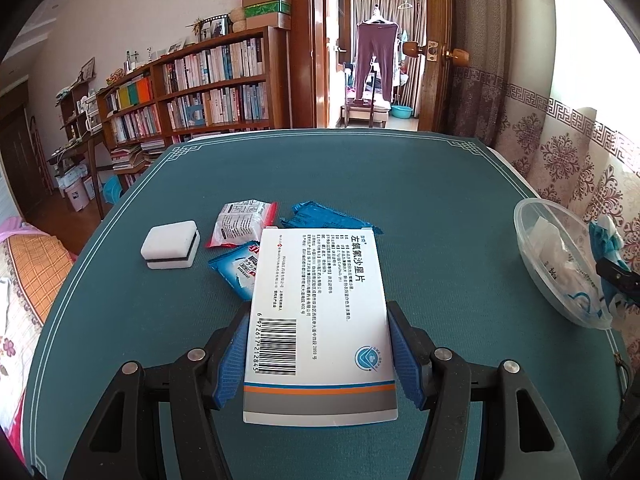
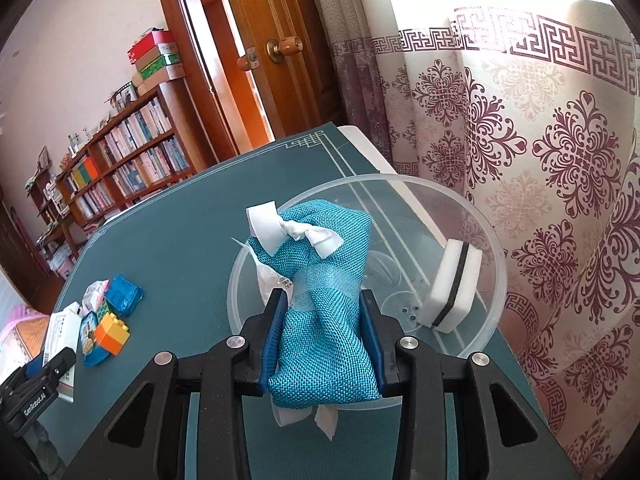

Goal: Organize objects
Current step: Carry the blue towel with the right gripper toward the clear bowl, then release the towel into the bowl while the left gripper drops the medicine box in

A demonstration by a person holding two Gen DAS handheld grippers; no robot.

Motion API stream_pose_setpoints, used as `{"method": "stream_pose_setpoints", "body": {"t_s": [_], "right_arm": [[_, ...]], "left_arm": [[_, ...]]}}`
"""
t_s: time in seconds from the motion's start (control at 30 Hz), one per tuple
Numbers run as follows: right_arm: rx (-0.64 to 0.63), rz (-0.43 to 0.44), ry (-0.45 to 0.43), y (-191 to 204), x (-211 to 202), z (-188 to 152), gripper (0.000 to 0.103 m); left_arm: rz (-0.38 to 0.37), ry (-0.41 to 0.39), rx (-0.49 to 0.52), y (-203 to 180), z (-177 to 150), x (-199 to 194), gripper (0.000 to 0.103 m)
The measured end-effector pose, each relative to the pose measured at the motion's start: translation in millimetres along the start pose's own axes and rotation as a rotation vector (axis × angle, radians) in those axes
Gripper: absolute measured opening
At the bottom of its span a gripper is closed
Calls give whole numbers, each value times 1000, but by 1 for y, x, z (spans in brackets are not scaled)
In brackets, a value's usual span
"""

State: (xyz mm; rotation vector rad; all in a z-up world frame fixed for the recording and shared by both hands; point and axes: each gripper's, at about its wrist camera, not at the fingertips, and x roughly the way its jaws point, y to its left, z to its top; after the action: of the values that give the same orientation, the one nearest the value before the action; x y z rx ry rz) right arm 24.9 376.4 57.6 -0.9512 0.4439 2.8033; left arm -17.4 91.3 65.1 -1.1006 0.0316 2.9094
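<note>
**Pouch poised over the bowl, box waiting behind it**

The right gripper point(image 2: 325, 334) pinches a teal woven pouch point(image 2: 324, 304) across its waist, jaws pressed into the fabric. The pouch's long axis runs straight along the fingers, its knotted white ribbon point(image 2: 298, 234) pointing away from the hand and over the clear plastic bowl point(image 2: 496, 280). The pouch hangs above the bowl's near-left part; a white sponge with a black stripe point(image 2: 454, 288) leans against the bowl's right wall, well clear of it. This hand is plainly the nearer one to the bowl, so a drop here looks like the next step.

The left gripper point(image 1: 320, 354) clamps a white medicine box point(image 1: 320, 300) by its long edges, about half spread. The box's long axis also follows the fingers, barcode end nearest the hand. From this box the bowl point(image 1: 532, 236) lies off to the right, well apart. Left of the bowl on the teal mat point(image 1: 440, 208) lie loose sachets point(image 1: 240, 226) and a second sponge point(image 1: 170, 246).
</note>
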Motion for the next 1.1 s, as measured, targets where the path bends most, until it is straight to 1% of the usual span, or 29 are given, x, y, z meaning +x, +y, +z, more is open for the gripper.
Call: {"method": "stream_pose_setpoints", "body": {"t_s": [0.17,0.27,0.33,0.37,0.4,0.57,0.8,1.1], "right_arm": [[0,-34,-16,-3,1,0,38],[8,-42,-7,-6,6,0,40],[15,-46,-4,-7,8,-1,48],[17,-47,-7,-8,8,-2,54],[17,-49,-11,-8,8,-2,55],[24,-52,-21,-11,6,0,55],[49,-64,-39,-19,1,6,55],[38,-120,-62,-26,-2,11,55]], "left_arm": [[-15,3,20,-10,0,0,66],[-26,5,34,-16,1,0,66],[-35,6,42,-21,2,0,66],[-39,5,47,-24,2,0,66],[-43,4,52,-26,3,0,66],[-70,2,76,-40,7,0,66],[-124,-13,130,-71,16,-3,66],[-247,3,176,-111,28,-1,66]]}}
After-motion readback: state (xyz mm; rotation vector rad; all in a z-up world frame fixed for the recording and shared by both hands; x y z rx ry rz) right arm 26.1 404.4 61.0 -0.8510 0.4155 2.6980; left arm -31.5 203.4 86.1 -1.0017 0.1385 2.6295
